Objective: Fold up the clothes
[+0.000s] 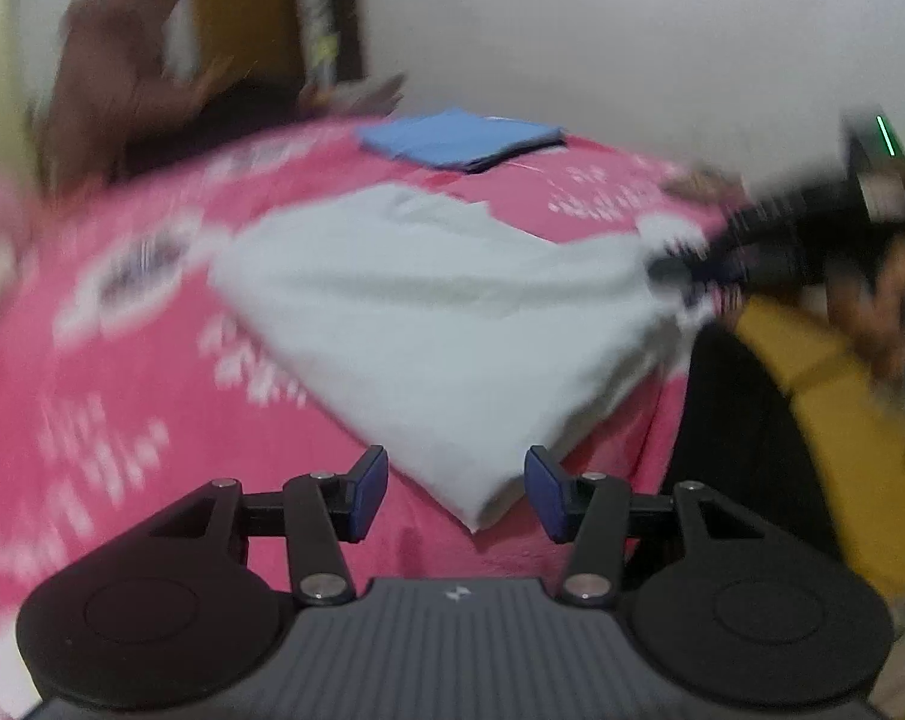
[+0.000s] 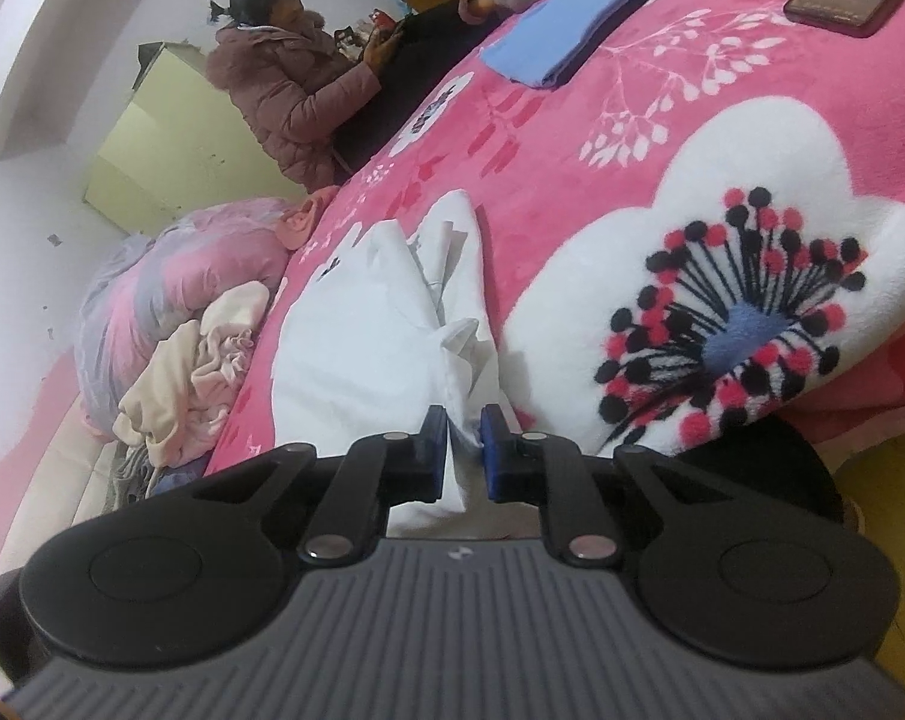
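White shirt (image 2: 356, 324) on the pink bed (image 2: 572, 192) is thin, light & floppy, so grab hems/corners: my R gripper (image 2: 464, 450) pinches its edge, L gripper (image 1: 455, 492) spread, empty, w/ corner between.

1. The blanket (image 2: 572, 138) is pink with white leaf sprigs and a white flower with black and red dots.
2. The garment (image 2: 362, 324) is plain white.
3. The folded cloth (image 2: 566, 30) is light blue.
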The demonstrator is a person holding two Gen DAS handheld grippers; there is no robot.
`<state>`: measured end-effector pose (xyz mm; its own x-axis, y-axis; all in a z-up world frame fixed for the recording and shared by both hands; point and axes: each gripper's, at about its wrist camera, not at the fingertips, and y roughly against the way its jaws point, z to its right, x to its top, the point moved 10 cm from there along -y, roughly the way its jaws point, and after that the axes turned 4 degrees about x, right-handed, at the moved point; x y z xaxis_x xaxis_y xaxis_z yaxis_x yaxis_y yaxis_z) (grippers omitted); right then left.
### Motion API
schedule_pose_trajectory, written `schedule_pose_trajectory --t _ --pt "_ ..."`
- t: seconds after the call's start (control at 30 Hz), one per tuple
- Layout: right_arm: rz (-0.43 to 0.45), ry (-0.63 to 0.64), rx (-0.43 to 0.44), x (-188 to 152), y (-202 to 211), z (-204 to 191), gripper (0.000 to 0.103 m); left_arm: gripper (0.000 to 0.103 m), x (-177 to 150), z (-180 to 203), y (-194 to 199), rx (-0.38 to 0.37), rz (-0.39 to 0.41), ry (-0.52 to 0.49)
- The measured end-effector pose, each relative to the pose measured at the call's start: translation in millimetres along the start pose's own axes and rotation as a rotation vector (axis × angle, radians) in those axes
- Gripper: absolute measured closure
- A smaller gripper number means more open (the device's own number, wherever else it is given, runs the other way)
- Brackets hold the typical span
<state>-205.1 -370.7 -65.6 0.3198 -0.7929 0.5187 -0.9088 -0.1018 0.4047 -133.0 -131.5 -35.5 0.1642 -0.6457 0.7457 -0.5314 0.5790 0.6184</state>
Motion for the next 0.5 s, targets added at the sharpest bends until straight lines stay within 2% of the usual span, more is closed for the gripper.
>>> schedule_pose_trajectory --t 0.07,0.13,0.37,0.5 --pt "0.002 -0.004 0.002 0 -1 0 0.092 0.052 1 12 -3 0.068 0.024 -0.124" --pt "0.004 -0.009 0.003 0 -1 0 0.092 0.052 1 21 -5 0.106 0.044 -0.197" --pt "0.006 -0.012 0.009 -1 1 0 0.092 0.061 -3 33 -11 0.158 0.054 -0.305" --pt "0.008 -0.013 0.013 -1 2 -1 0.092 0.063 -9 38 -12 0.174 0.049 -0.352"
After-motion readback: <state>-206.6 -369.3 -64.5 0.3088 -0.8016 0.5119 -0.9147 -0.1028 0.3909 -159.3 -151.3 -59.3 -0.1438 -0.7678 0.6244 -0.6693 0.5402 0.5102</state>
